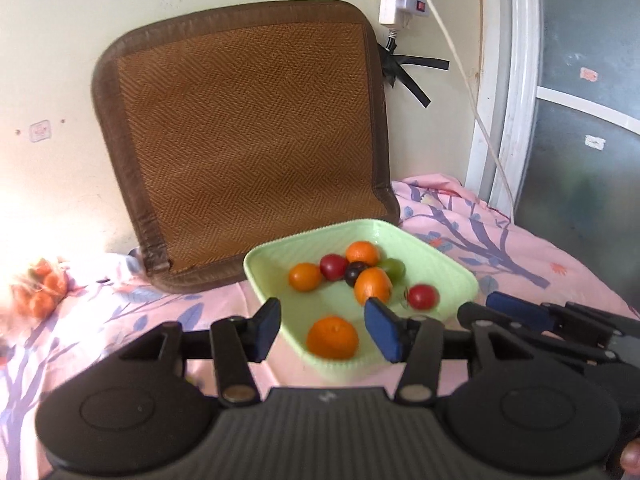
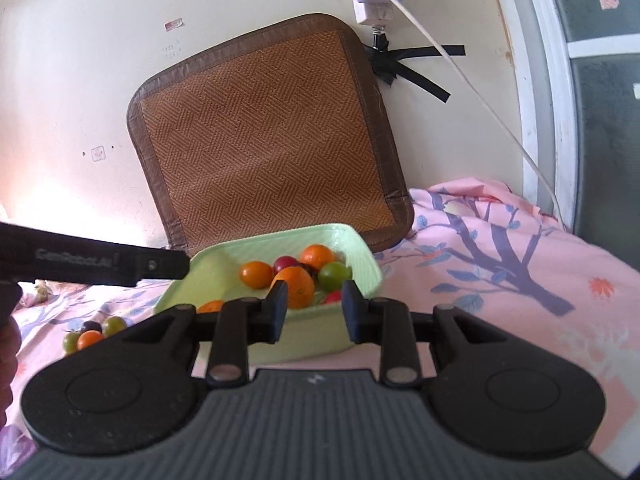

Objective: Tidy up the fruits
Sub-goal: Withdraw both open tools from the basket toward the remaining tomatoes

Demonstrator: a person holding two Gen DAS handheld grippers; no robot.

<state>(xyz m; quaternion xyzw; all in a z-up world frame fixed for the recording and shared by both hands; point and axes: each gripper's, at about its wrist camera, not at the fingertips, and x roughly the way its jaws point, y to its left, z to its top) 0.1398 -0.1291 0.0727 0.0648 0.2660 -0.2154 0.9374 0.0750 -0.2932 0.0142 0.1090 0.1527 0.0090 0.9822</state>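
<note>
A pale green tray [image 1: 460, 276] sits on the pink bedsheet and holds several fruits: oranges, red and dark grapes or tomatoes, and a green one [image 1: 394, 268]. My left gripper [image 1: 324, 320] hovers open over the tray's near corner. An orange [image 1: 332, 338] lies in the tray between its blue pads, and neither pad touches it. My right gripper [image 2: 316, 300] is at the tray's [image 2: 368, 268] near wall, its jaws drawn in with nothing between them. In the left wrist view the right gripper [image 1: 496, 306] shows beside the tray. Several small loose fruits [image 2: 92, 332] lie on the sheet left of the tray.
A brown woven mat [image 1: 248, 140] leans on the wall right behind the tray. A power strip and white cable [image 1: 460, 64] hang above it, beside a window frame [image 1: 516, 92] at the right. A bag of oranges [image 1: 40, 288] lies at the far left. A hand [image 2: 8, 344] shows at the left edge.
</note>
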